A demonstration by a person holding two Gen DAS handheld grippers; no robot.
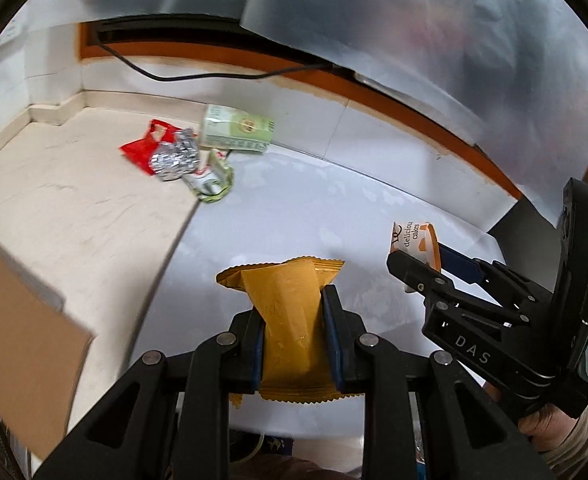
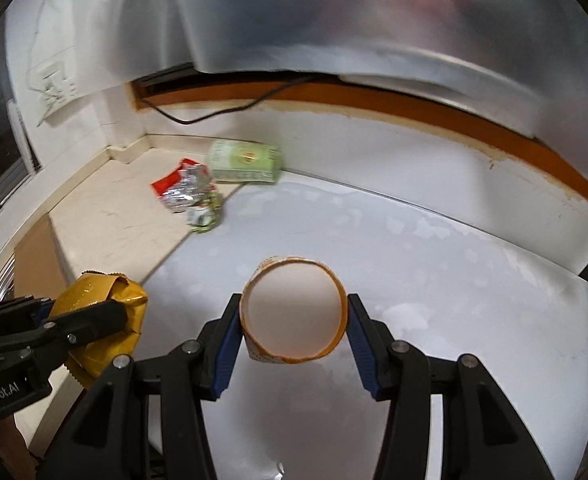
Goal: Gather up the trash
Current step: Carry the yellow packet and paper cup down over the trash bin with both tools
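My left gripper (image 1: pixel 294 320) is shut on a yellow snack wrapper (image 1: pixel 289 312), held above the white table; it also shows at the lower left of the right wrist view (image 2: pixel 97 320). My right gripper (image 2: pixel 294 328) is shut on a paper cake cup (image 2: pixel 294 312) with an orange rim, its open mouth facing the camera. The cup (image 1: pixel 416 240) and right gripper (image 1: pixel 434 268) show at the right of the left wrist view. More trash lies far left: a green carton (image 1: pixel 235 132), a red wrapper (image 1: pixel 141 148), crumpled foil (image 1: pixel 175 158) and a green-white packet (image 1: pixel 211 180).
A white table (image 2: pixel 434 260) meets a beige counter (image 1: pixel 73 208) on the left. A cardboard box (image 1: pixel 17 328) stands at the near left. A black cable (image 1: pixel 197 76) runs along the orange wall ledge. A translucent plastic sheet (image 1: pixel 374 20) hangs at the back.
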